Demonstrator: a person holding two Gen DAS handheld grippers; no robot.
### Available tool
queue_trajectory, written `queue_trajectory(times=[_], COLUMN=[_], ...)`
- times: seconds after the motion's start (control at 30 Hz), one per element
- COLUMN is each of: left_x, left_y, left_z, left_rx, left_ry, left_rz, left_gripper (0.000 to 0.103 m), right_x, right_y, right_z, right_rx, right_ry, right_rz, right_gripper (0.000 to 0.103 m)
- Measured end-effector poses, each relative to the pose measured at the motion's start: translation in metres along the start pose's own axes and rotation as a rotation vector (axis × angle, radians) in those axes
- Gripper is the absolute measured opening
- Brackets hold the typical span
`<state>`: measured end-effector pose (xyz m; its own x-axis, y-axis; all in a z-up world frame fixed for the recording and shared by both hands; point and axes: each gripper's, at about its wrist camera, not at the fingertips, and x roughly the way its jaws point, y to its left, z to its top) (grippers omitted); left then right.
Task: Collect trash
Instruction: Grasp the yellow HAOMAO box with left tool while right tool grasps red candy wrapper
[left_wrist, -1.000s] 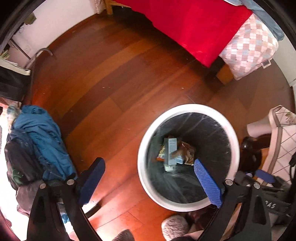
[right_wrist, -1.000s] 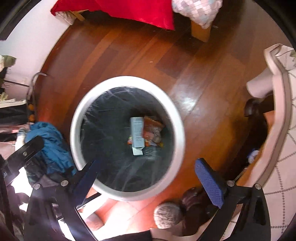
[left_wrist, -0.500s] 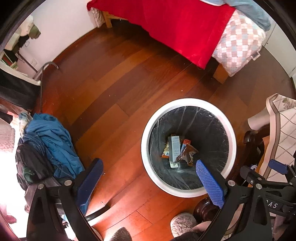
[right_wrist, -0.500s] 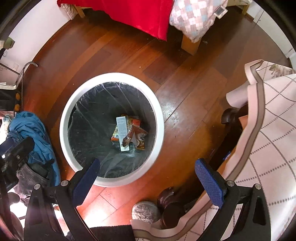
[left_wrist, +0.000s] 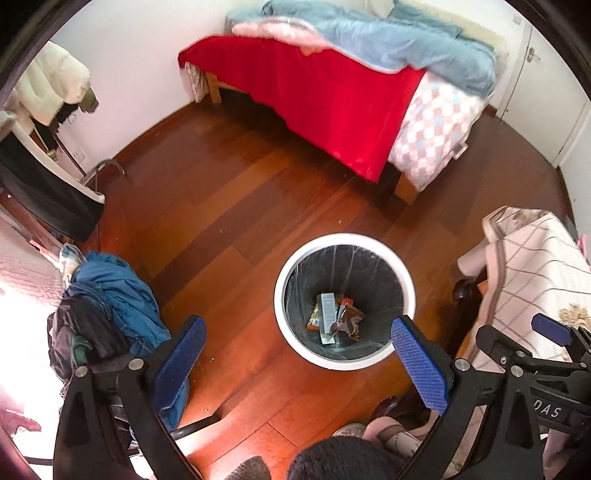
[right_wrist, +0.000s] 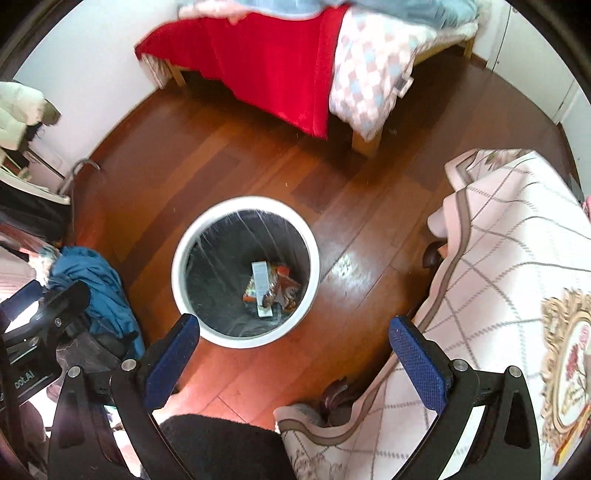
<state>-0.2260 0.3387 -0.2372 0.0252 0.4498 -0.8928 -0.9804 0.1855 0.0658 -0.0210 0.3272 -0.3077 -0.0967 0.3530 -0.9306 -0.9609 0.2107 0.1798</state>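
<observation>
Both grippers hang high over the floor, looking down. The left gripper (left_wrist: 297, 363) has its blue pads spread wide with nothing between them, and the right gripper (right_wrist: 293, 362) is spread just as wide and just as empty. Right at the bottom edge sits the top of the person's dark head (left_wrist: 340, 459). Just beyond the fingertips stands the white-rimmed bin (left_wrist: 406, 280) on the wooden floor (left_wrist: 221, 192), lined with a dark bag. Down at its bottom lies the trash: a pale flat box (left_wrist: 327, 314) and a brown crinkled wrapper (left_wrist: 349, 321) touching it, with an orange packet peeking from under the box. To the left, a heap of blue clothes (left_wrist: 118, 291) sits near the bin but apart from it. To the right, a cream checked cloth (right_wrist: 517, 266) drapes over dark furniture. Farther off stands the bed (left_wrist: 332, 96), red blanket hanging down its side, with a checked pillow at its near corner.
</observation>
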Motion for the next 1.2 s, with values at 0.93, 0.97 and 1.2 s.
queue_trajectory(times=[0.93,0.97,1.2], left_x=[-0.062,-0.061,-0.060], left_y=[-0.360,-0.383,-0.543], left_z=[-0.116,-0.124,-0.197], left_rx=[0.510,0.547,0.799], left_ry=[0.075,0.097,0.294], left_rz=[-0.265,-0.285,-0.426], left_gripper=[0.102,0.102,0.101], right_x=[-0.214,-0.214,-0.201], right_y=[-0.387,-0.411,-0.536], right_z=[-0.248,-0.257,-0.300], right_rx=[0.761,0.796,0.917], right_ry=[-0.104,-0.088,-0.018], right_rz=[-0.198,-0.212,-0.224], right_gripper=[0.103,0.103,0.074])
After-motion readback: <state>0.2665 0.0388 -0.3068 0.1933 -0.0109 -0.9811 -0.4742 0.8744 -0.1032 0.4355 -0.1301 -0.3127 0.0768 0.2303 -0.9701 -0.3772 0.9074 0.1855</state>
